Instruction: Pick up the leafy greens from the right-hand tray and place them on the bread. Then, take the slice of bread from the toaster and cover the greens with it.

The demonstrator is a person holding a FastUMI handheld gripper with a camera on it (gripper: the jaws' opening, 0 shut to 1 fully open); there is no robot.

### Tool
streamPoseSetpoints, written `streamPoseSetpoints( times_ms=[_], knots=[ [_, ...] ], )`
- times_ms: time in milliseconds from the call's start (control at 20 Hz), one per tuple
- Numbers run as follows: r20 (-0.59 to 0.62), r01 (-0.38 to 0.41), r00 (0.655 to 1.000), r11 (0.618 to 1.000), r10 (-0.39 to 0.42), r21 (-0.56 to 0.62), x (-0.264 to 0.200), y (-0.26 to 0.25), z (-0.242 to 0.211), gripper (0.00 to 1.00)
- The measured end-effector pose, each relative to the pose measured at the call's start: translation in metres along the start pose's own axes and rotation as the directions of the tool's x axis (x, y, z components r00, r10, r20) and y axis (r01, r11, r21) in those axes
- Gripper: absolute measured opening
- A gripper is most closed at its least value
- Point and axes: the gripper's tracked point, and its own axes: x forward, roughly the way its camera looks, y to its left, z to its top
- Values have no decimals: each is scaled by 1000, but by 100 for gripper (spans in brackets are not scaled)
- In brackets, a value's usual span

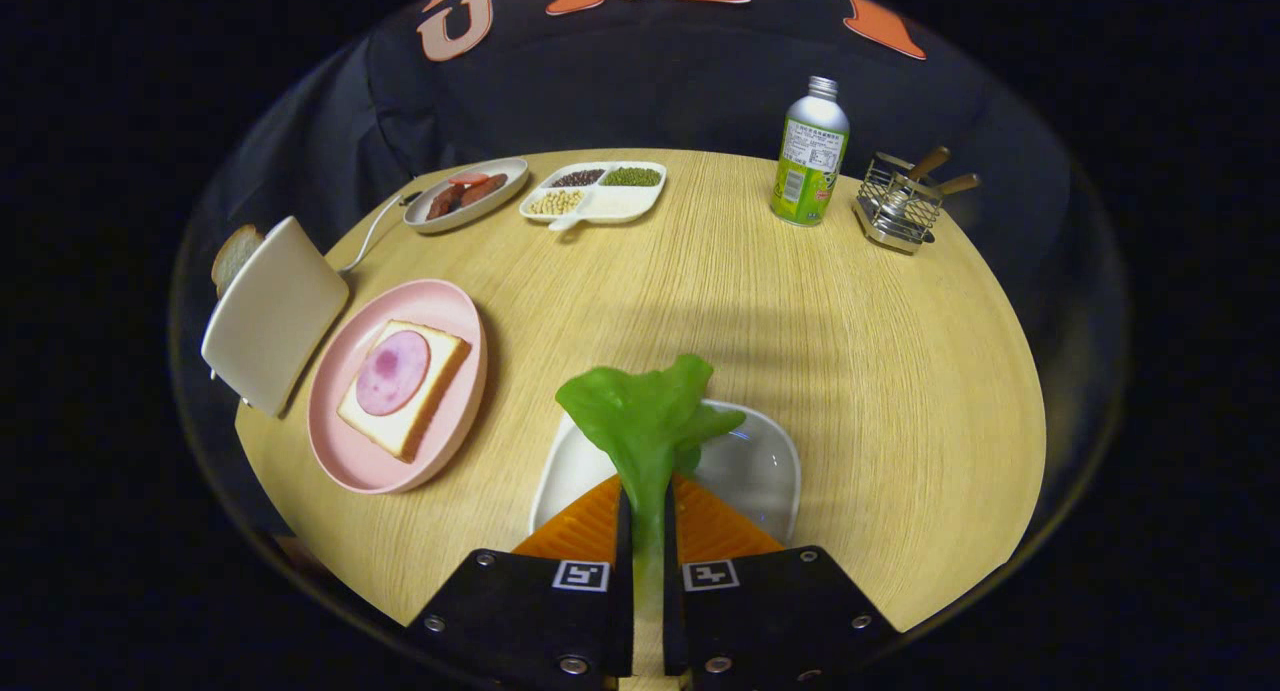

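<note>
My gripper (647, 506) is shut on the stem of the leafy greens (645, 416), whose ruffled leaf sticks up just ahead of the fingers. Below and behind the leaf lies the white tray (760, 466), bare where it shows. To the left, a pink plate (352, 461) holds a slice of bread (418, 411) topped with a round of ham (393, 371). Farther left stands the cream toaster (272, 316), tilted, with a slice of bread (234, 256) poking out behind it.
At the back of the round wooden table (850, 371) sit a plate of sausages (466, 194), a divided dish of beans (594, 192), a green bottle (809, 156) and a wire rack with wooden-handled tools (900, 209). The toaster's cord (372, 233) runs toward the sausage plate.
</note>
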Motion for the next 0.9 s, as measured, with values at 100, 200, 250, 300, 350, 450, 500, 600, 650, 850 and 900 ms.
streamPoseSetpoints(
  times_ms=[100,200,250,300,350,450,500,600,650,850,900],
  knots=[
    [39,-23,999,1000,22,13,-8,6,11,12],
    [71,-40,997,999,39,15,-13,15,21,12],
    [79,-63,995,998,62,12,-15,24,25,12],
    [86,-86,993,996,85,6,-16,33,28,12],
    [92,-101,991,995,101,-4,-16,41,31,12],
    [105,-125,986,992,127,-28,-17,56,39,12],
    [113,-139,983,990,142,-38,-17,65,43,12],
    [125,-168,977,984,174,-57,-15,82,50,12],
    [129,-181,974,981,188,-63,-14,91,54,12],
    [137,-227,961,969,239,-96,-7,122,66,12],
    [136,-242,958,965,254,-100,-5,130,68,12]
  ],
)
